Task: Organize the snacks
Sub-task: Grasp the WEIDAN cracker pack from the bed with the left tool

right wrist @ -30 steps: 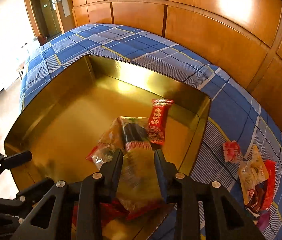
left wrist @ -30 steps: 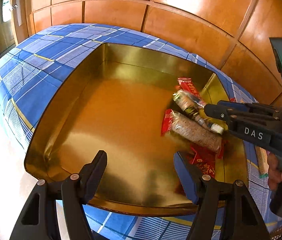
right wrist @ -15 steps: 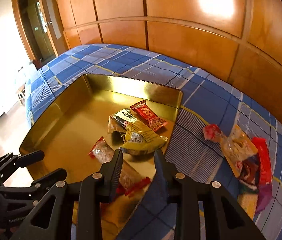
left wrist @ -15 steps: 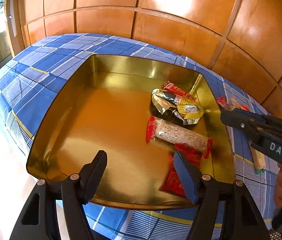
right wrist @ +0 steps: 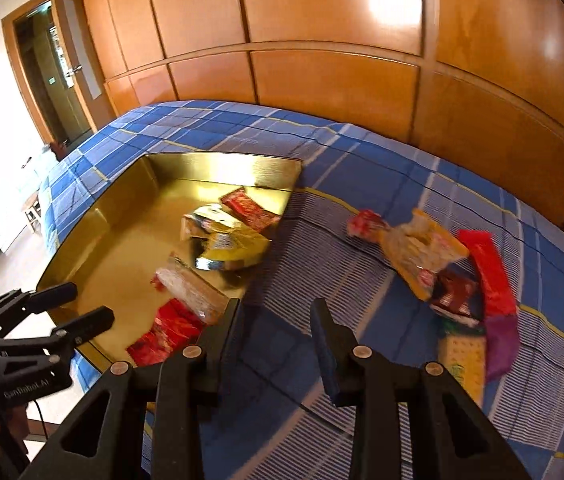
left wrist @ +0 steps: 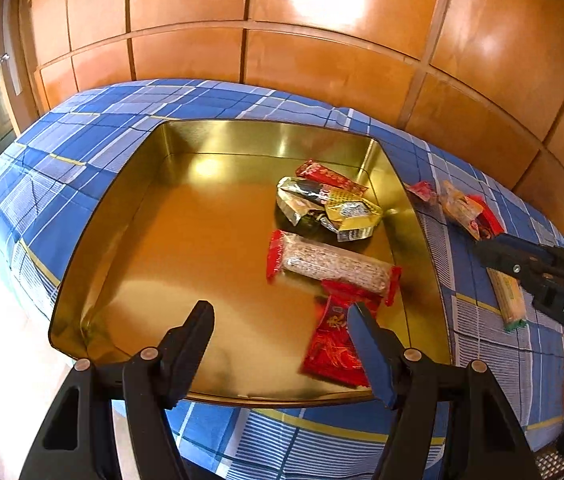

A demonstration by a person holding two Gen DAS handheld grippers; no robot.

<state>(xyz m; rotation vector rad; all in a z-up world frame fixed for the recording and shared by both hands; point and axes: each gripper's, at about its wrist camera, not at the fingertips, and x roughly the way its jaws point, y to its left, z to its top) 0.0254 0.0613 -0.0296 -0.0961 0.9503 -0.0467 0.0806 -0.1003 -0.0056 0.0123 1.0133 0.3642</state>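
Nearest us, our left tongs hang apart and empty over the near edge of the gold tray; our right tongs also stand apart, holding nothing, just outside the tray's right wall. Inside the tray, toward its right side, we count a red packet, a long grain bar, a gold-and-silver bag and a red bar at the far corner. Right of the tray, on the blue checked table, a loose pile of snacks still waits. We judge the job roughly half done.
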